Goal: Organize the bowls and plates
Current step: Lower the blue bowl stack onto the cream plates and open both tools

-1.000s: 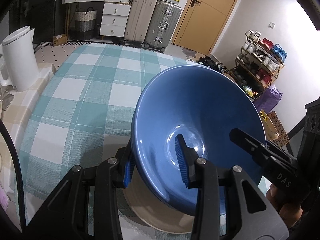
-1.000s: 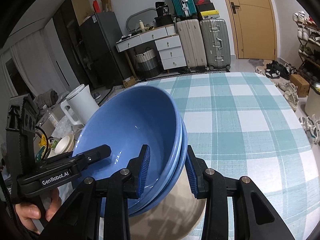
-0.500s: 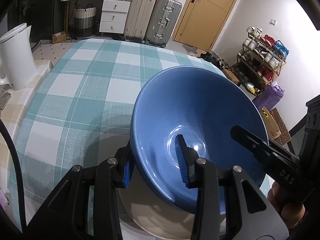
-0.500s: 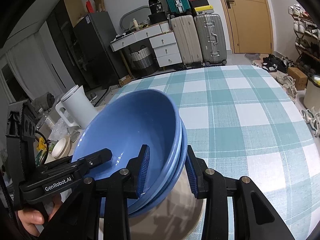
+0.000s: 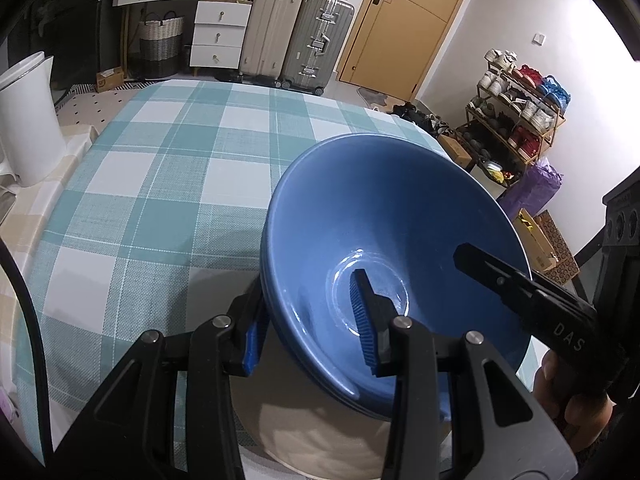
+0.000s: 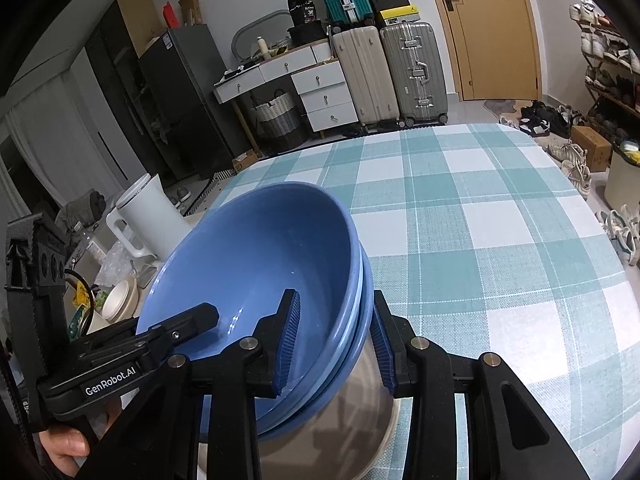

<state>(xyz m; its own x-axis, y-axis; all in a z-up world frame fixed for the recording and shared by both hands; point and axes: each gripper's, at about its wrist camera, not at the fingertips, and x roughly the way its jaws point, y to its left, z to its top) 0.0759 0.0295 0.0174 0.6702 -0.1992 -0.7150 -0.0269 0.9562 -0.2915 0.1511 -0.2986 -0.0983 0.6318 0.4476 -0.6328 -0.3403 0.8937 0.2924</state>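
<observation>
A stack of nested blue bowls (image 5: 392, 232) (image 6: 256, 264) is held low over a beige plate (image 5: 320, 440) (image 6: 352, 432) on the checked tablecloth. My left gripper (image 5: 310, 320) is shut on the stack's near rim, one finger inside, one outside. My right gripper (image 6: 334, 340) is shut on the opposite rim the same way. Each gripper shows in the other's view, the right one (image 5: 520, 292) and the left one (image 6: 140, 344). Whether the bowls touch the plate is hidden.
The teal and white checked tablecloth (image 5: 168, 184) (image 6: 500, 240) covers the table. A white kettle (image 5: 24, 120) (image 6: 148, 216) stands off the table's left side, with a small cream bowl (image 6: 118, 300) near it. Suitcases, drawers and a shoe rack (image 5: 520, 116) are beyond.
Both grippers and the blue bowl stack have moved down towards the beige plate. Both grips are unchanged.
</observation>
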